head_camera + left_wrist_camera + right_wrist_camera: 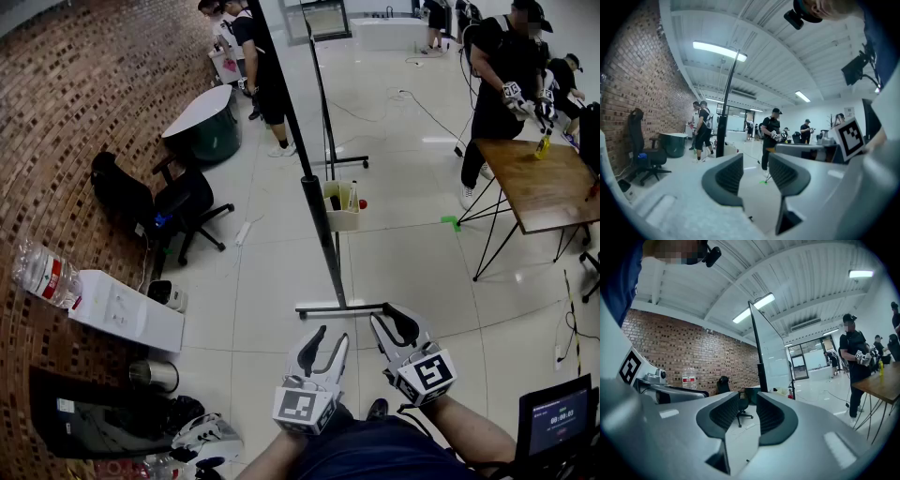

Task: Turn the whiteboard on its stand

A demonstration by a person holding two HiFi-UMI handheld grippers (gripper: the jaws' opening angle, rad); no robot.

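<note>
Since both grippers hang level in front of the person, well short of the whiteboard (281,84), the step in hand looks like the approach, with no hold taken yet. The left gripper (330,339) has its jaws a narrow gap apart with only floor showing between them. The right gripper (389,323) is the same, narrowly parted and holding nothing.

The whiteboard stands edge-on straight ahead on the pale floor (412,262), its dark post rising from the stand foot (337,307), which lies just beyond the gripper tips.

To do this well, I would spread both pairs of jaws wider than the board's frame before closing in. I would then take the frame at its near edge, not the writing face, with one gripper above the other. A slow, even swing should stop the stand skidding or tipping. The loose cable on the floor further back also deserves a glance.

A cream basket (342,208) hangs low on the stand and holds what look like bottles or markers, with a small red thing at its side, so a jerk could spill them. Near the brick wall, at the floor's left edge, a metal cup (155,375) lies on its side, its inside hidden. A clear water bottle (42,272) rests on a white box (127,309), and I cannot tell how full it is.
</note>
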